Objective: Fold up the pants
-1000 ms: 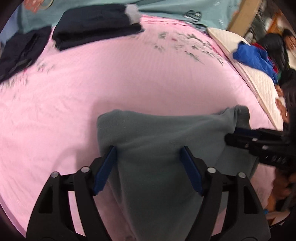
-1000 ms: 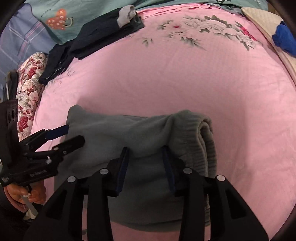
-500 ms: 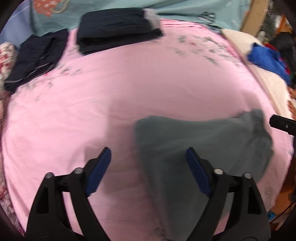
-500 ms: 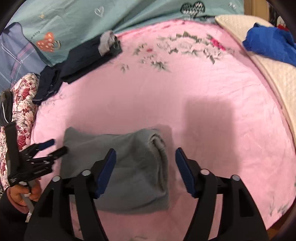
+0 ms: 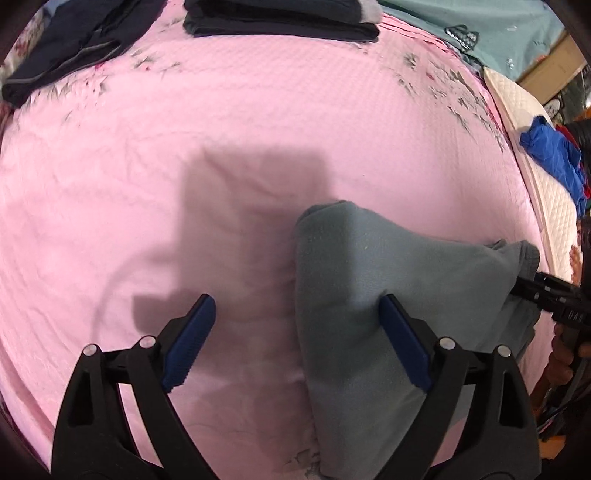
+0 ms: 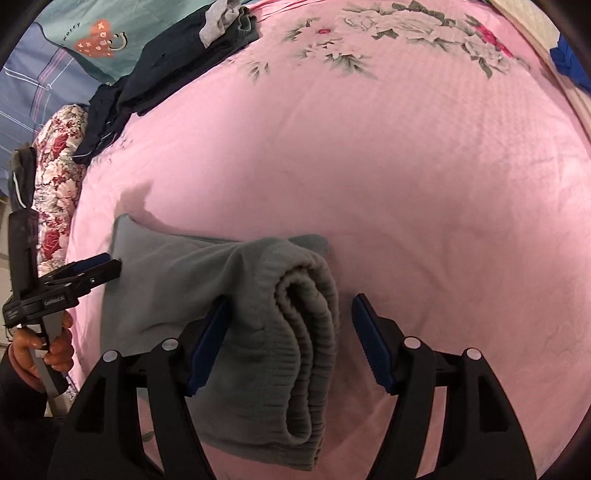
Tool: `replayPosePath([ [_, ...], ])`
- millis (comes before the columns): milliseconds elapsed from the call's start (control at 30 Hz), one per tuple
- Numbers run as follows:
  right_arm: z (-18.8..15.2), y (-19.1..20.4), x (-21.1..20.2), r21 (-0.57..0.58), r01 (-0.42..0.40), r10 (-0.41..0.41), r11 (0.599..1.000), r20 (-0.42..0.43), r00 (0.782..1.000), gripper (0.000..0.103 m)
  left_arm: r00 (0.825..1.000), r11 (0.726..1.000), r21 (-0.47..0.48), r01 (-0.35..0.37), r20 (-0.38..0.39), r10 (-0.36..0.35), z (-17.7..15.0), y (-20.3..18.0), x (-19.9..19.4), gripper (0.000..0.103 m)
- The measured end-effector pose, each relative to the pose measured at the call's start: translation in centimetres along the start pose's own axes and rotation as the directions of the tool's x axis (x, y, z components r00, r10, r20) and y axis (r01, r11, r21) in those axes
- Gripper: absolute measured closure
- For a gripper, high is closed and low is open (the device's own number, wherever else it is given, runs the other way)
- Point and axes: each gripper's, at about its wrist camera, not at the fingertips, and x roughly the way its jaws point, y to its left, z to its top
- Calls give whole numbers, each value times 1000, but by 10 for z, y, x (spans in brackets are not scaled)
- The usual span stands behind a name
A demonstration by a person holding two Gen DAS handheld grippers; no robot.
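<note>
The grey pants (image 5: 388,280) lie folded in a thick bundle on the pink bedspread (image 5: 221,129). My left gripper (image 5: 295,325) is open at the bundle's left edge, with its right finger on the cloth and its left finger over bare sheet. In the right wrist view the pants (image 6: 258,314) show their ribbed waistband end. My right gripper (image 6: 290,325) is open and straddles that end. Neither gripper holds the cloth. The left gripper also shows in the right wrist view (image 6: 96,269) at the bundle's left edge.
Folded dark clothes (image 5: 280,18) lie stacked at the far side of the bed, with more dark clothes (image 5: 62,48) to their left. A blue garment (image 5: 554,162) lies on a cream quilt at the right. A floral pillow (image 6: 55,177) is at the left.
Both grippers opened and let go of the grey pants, pulled back, then came close to the bundle again. The left gripper now sits more to the bundle's left edge.
</note>
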Motion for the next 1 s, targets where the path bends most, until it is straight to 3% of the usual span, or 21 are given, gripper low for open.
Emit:
replayPosePath([
  [133, -3, 8, 2, -44, 15, -15, 999, 1, 1000, 51, 1000, 1000, -2, 18, -11, -18, 5, -8, 4, 15],
  [200, -3, 7, 1, -43, 21, -21, 999, 8, 1000, 60, 999, 999, 26, 45, -7, -45, 7, -17, 5, 28],
  [267, -4, 4, -2, -23, 2, -2, 1000, 20, 1000, 73, 996, 995, 40, 90, -7, -90, 9, -24, 6, 48],
  [300, -5, 3, -6, -17, -10, 10, 1000, 30, 1000, 79, 995, 994, 40, 97, 0, -97, 9, -26, 7, 48],
  [400, -8, 9, -12, -35, 5, -3, 999, 52, 999, 83, 995, 995, 28, 92, 29, -93, 7, -26, 6, 60],
  [433, -9, 13, -16, -45, 14, -11, 999, 67, 998, 84, 994, 995, 24, 100, 42, -101, 6, -26, 3, 71],
  [500, -9, 22, -24, -59, 21, -15, 998, 96, 995, 84, 991, 994, 30, 101, 79, -103, 1, -25, -7, 79],
  [633, 0, 49, -51, -128, 32, -10, 991, 171, 985, 85, 982, 994, 42, 97, 158, -103, -6, -24, -34, 82],
  [733, 19, 72, -71, -190, 47, -3, 981, 229, 973, 85, 963, 994, 48, 98, 246, -107, 7, -20, -66, 82],
  [867, 75, 98, -96, -242, 56, 29, 969, 336, 942, 85, 927, 995, 47, 92, 361, -103, 56, -8, -107, 82],
  [1000, 158, 115, -99, -246, 21, 83, 969, 408, 909, 85, 885, 997, 76, 13, 464, -47, 131, 5, -138, 82],
])
